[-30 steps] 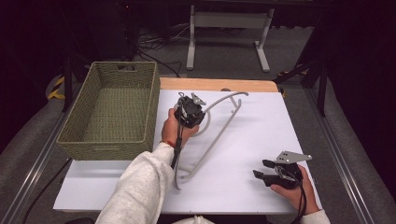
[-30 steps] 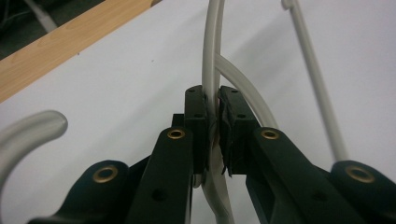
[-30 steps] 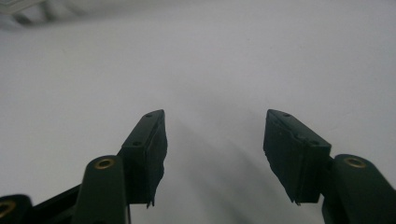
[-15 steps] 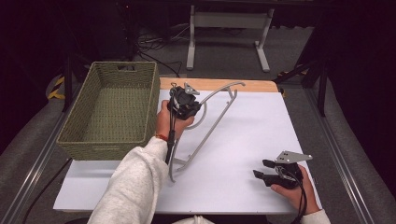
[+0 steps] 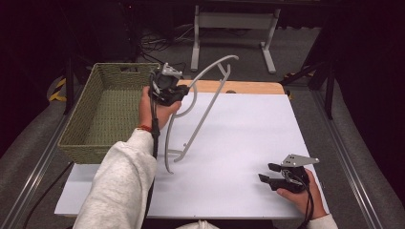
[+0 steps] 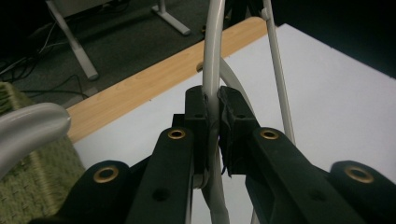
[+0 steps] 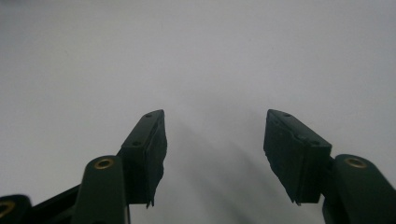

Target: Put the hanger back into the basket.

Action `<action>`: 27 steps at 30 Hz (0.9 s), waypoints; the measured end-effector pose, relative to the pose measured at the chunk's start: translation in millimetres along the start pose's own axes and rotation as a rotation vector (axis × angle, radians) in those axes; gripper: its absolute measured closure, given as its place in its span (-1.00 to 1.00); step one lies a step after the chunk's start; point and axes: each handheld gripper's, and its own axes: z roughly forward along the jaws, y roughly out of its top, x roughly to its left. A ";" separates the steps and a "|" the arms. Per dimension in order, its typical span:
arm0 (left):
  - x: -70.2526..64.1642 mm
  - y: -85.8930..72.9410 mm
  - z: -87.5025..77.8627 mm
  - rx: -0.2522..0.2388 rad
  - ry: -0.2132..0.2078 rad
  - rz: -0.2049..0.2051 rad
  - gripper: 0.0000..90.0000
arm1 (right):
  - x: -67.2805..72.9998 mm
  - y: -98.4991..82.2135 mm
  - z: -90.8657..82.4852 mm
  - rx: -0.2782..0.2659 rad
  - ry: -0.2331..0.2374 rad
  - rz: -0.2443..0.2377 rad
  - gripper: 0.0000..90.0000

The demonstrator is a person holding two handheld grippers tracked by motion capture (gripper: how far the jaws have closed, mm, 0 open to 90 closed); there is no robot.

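High view, wicker basket point(image 5: 107, 112) empty, hanger point(image 5: 200, 102) outside

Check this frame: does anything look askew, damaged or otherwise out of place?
Nothing looks damaged. The white hanger stands tilted, clamped in the left gripper beside the wicker basket, its low end at the white board. The right gripper rests open, holding nothing.

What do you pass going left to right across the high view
Woven basket → left gripper clamped on the white hanger → right gripper, jaws open, resting on the white table.
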 end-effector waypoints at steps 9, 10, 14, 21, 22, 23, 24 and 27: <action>30.4 11.3 -35.4 -0.020 0.025 -0.062 0.85 | 0.3 0.3 2.3 0.010 0.005 0.000 -0.12; 33.5 12.2 -38.6 -0.022 0.032 -0.067 0.85 | 0.5 0.4 2.6 0.012 0.005 -0.003 -0.12; 47.7 13.6 -50.3 -0.018 0.049 -0.093 0.85 | 0.5 0.3 3.5 0.011 0.008 -0.001 -0.12; 74.6 13.8 -68.5 -0.005 0.098 -0.112 0.85 | 0.2 0.1 4.6 0.022 0.015 0.000 -0.13; 79.7 13.4 -70.7 0.000 0.103 -0.123 0.85 | 0.3 0.1 5.0 0.023 0.017 -0.003 -0.14; 79.7 13.4 -70.7 0.000 0.103 -0.123 0.85 | 0.3 0.1 5.0 0.023 0.017 -0.003 -0.14; 86.3 12.8 -73.8 0.010 0.109 -0.126 0.85 | 0.6 0.1 5.4 0.025 0.014 -0.005 -0.14; 105.0 10.7 -82.7 0.016 0.129 -0.142 0.85 | 1.4 0.1 7.1 0.033 0.018 -0.005 -0.14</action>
